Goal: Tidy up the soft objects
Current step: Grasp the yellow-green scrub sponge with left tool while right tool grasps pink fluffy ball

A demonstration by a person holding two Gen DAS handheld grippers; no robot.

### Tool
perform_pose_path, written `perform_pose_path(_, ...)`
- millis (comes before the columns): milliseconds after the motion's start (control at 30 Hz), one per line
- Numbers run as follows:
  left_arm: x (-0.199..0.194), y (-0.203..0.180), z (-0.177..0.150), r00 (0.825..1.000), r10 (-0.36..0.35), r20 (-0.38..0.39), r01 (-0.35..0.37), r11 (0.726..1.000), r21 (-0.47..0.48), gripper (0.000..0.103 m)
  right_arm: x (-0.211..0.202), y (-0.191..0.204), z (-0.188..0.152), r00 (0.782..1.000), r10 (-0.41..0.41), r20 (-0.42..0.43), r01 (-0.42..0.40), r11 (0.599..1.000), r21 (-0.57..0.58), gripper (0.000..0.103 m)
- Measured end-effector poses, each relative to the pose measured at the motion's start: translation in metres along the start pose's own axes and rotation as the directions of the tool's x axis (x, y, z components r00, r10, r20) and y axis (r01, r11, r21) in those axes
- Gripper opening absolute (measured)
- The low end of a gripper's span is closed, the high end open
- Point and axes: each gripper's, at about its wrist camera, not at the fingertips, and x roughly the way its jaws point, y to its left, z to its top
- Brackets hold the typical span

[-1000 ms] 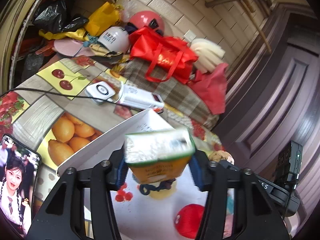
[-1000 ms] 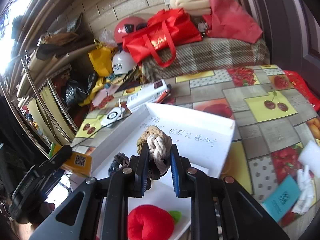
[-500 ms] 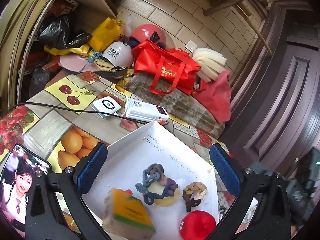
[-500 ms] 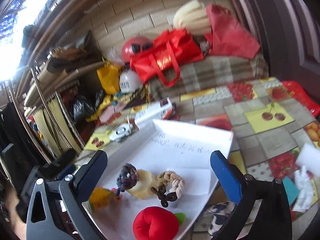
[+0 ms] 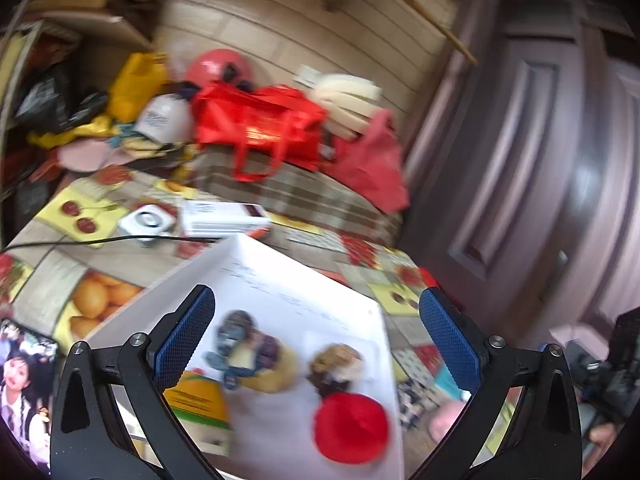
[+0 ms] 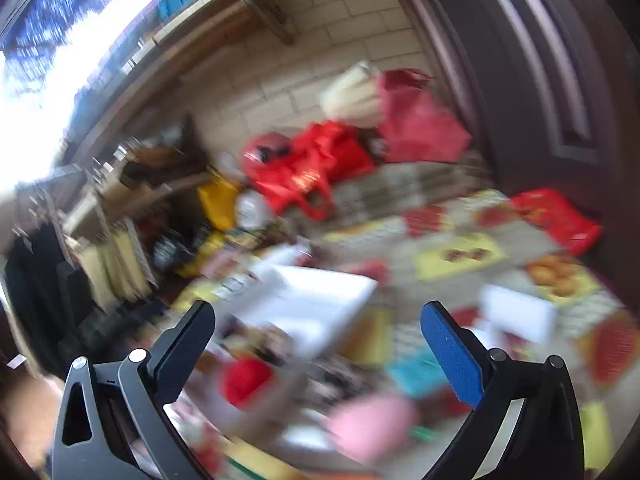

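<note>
Soft toys lie gathered in the white tray (image 5: pixel 256 264), below and between the wide-spread, empty fingers of the left gripper (image 5: pixel 316 334), probably to keep them together. The right gripper (image 6: pixel 318 338) is equally wide and empty.

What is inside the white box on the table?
In the white box lie a red plush, a brown knotted toy, a blue-yellow toy and an orange-green block. The left gripper's fingers cover its near corner.
</note>
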Motion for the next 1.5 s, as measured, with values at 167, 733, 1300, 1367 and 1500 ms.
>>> perform_pose_path(167,0.006,-0.043,-0.011,0.976,-0.169,-0.140,0.187,0.974,0.128,0.103,-0.023,-0.040,-0.026,0.989,-0.148,0.004,0.148,0.987,0.059,0.103)
perform_pose_path(733,0.027,-0.147,-0.135,0.766,-0.073,-0.639,0.491,0.708,0.508,0.058,-0.029,-0.059,-0.048,0.990,-0.134,-0.035,0.137,0.985,0.104,0.103)
perform_pose_path(1300,0.027,-0.146,-0.138,0.753,-0.110,-0.649,0.524,0.697,0.490,0.049,0.081,0.013,-0.071,0.895,-0.177,-0.410,0.069,0.962,-0.265,0.089)
perform_pose_path(1367,0.028,-0.143,-0.134,0.746,-0.126,-0.653,0.529,0.708,0.468,0.043,0.082,0.011,-0.071,0.891,-0.171,-0.420,0.067,0.966,-0.251,0.064)
perform_pose_path(1500,0.021,-0.145,-0.127,0.744,-0.187,-0.642,0.557,0.705,0.439,0.039,0.064,0.006,-0.069,0.917,-0.141,-0.373,0.068,0.977,-0.203,0.060)
